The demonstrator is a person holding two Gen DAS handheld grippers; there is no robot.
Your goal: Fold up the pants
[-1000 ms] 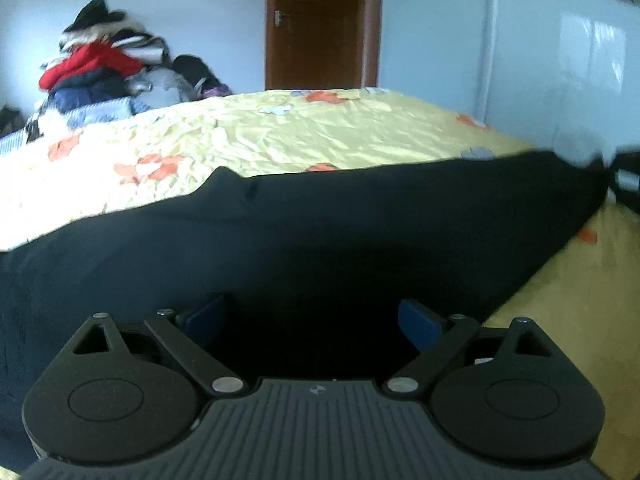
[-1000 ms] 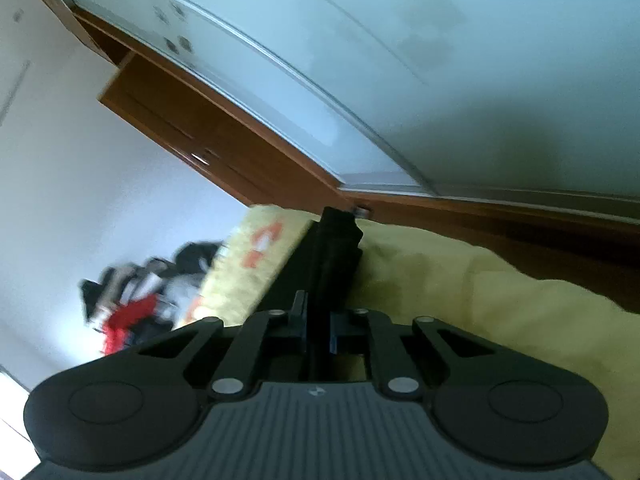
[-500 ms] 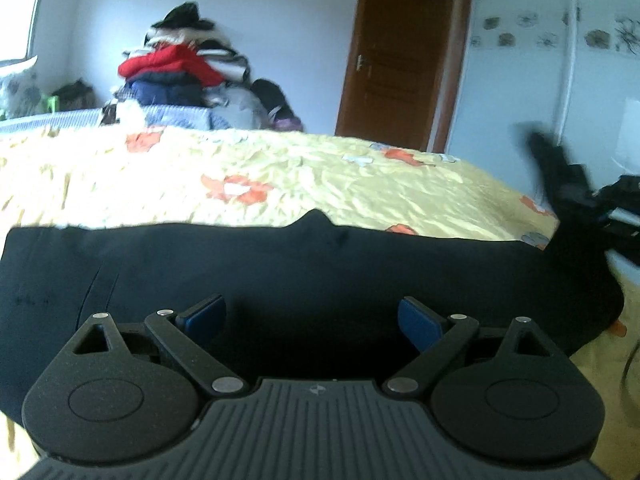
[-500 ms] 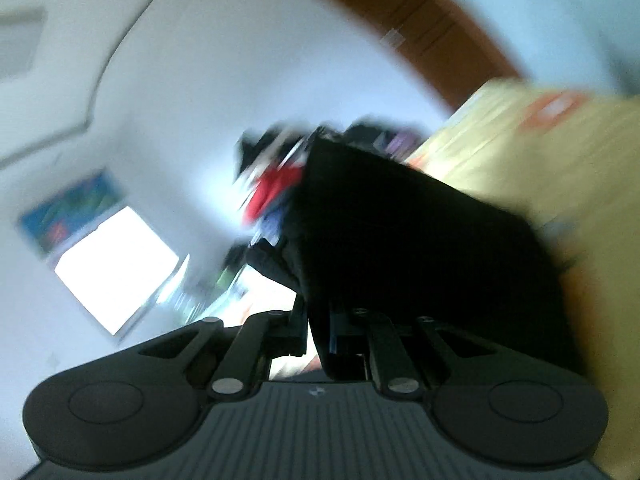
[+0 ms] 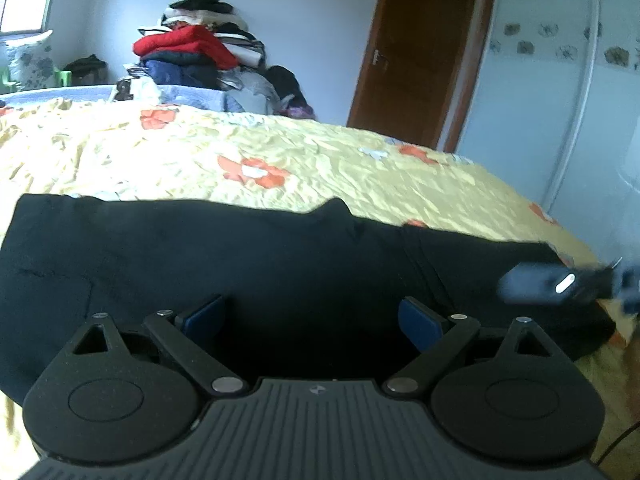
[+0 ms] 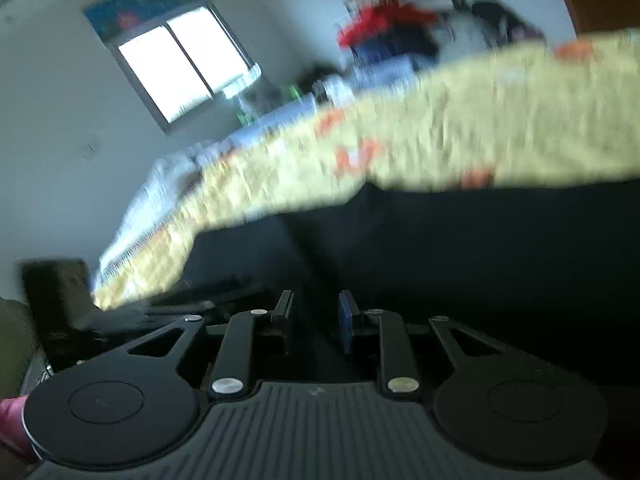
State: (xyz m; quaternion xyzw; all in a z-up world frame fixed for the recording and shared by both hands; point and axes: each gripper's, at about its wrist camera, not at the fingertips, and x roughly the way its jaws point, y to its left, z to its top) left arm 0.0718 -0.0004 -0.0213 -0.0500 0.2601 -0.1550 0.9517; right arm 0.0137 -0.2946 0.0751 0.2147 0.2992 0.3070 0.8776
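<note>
On the bed [image 5: 320,160], across its near edge, the black pants [image 5: 280,264] lie spread flat on the yellow flowered cover. They run from the left side of the left wrist view to the right side, where the cloth reaches the bed's edge.

The left gripper [image 5: 314,320] hovers low over the pants with its fingers wide apart — the blue pads [image 5: 206,314] show on either side with only dark cloth between them, and nothing is clamped. Whether the tips touch the fabric cannot be told.

The right gripper [image 6: 314,316] appears blurred at the right end of the pants in the left view. In its own view, also blurred, its fingers stand narrow with a small gap; a dark fold of cloth runs up from between them, but whether they pinch it cannot be told.

Beyond the bed a clothes pile [image 5: 200,56] is heaped against the wall, with a brown door [image 5: 416,52] to its right and a window [image 6: 180,68] in the right wrist view.
</note>
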